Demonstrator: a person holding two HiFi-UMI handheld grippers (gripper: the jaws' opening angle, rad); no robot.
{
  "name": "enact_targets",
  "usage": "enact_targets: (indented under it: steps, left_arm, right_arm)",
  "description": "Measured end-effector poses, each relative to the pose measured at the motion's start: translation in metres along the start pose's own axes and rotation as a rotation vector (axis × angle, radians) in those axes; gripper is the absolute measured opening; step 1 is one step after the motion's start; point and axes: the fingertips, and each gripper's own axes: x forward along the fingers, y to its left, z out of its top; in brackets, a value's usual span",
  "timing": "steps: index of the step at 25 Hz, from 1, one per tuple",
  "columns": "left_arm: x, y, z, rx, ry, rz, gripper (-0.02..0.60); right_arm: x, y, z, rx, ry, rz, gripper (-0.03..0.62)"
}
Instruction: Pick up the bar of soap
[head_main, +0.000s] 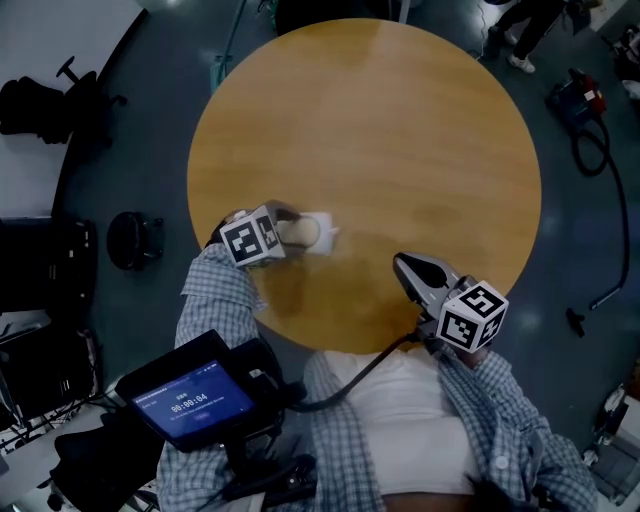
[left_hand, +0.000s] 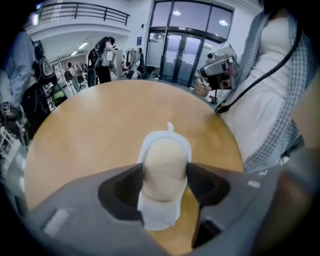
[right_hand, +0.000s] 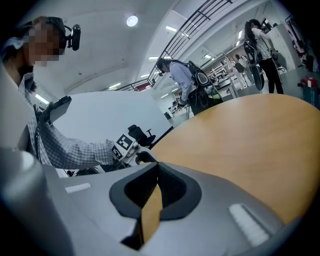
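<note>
The bar of soap (head_main: 306, 232) is a pale beige rounded bar. It rests on a white wrapper (head_main: 326, 238) near the front left of the round wooden table (head_main: 380, 130). My left gripper (head_main: 292, 228) reaches over it from the left. In the left gripper view the soap (left_hand: 164, 165) lies between the two dark pads (left_hand: 129, 186) of the left gripper (left_hand: 164, 176), whose jaws stand wide at its sides; the wrapper (left_hand: 159, 214) shows beneath. My right gripper (head_main: 402, 264) hovers over the table's front edge, its jaws shut and empty, as the right gripper view (right_hand: 156, 167) confirms.
A handheld device with a lit screen (head_main: 195, 400) hangs at the person's left side. Black chairs and bags (head_main: 50, 105) stand on the floor to the left, and a hose and a red machine (head_main: 585, 100) to the right. People stand beyond the table's far side (left_hand: 102, 57).
</note>
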Motion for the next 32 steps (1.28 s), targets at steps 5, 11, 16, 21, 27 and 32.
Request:
enact_targets:
  steps: [5,11,16,21,27,32]
  left_arm:
    - [-0.005,-0.008,0.006,-0.012,0.02,-0.086,0.268]
    - [-0.005,0.0,0.0,-0.006,-0.027,-0.035,0.262]
    - [-0.015,-0.004,0.01,-0.098,-0.129,0.015,0.262]
    - [-0.053,-0.014,0.032,-0.267,-0.451,0.154,0.262]
    - [-0.084,-0.06,0.059,-0.347,-0.713,0.231,0.262]
    - [-0.112,-0.106,0.076,-0.427,-0.886,0.305,0.262]
  right_arm:
    - [-0.002,0.0,0.0,0.014,0.005,-0.004,0.003]
    - [-0.001,-0.002,0.0,0.022,-0.005,-0.002,0.003]
    - [0.0,-0.011,0.0,0.02,-0.014,0.007,0.003]
    - [-0.005,-0.006,-0.001,-0.002,-0.025,0.029,0.003]
    - [-0.004,0.001,-0.002,-0.022,-0.02,0.069,0.003]
    - [-0.008,0.022,-0.001,-0.05,-0.005,0.107,0.003]
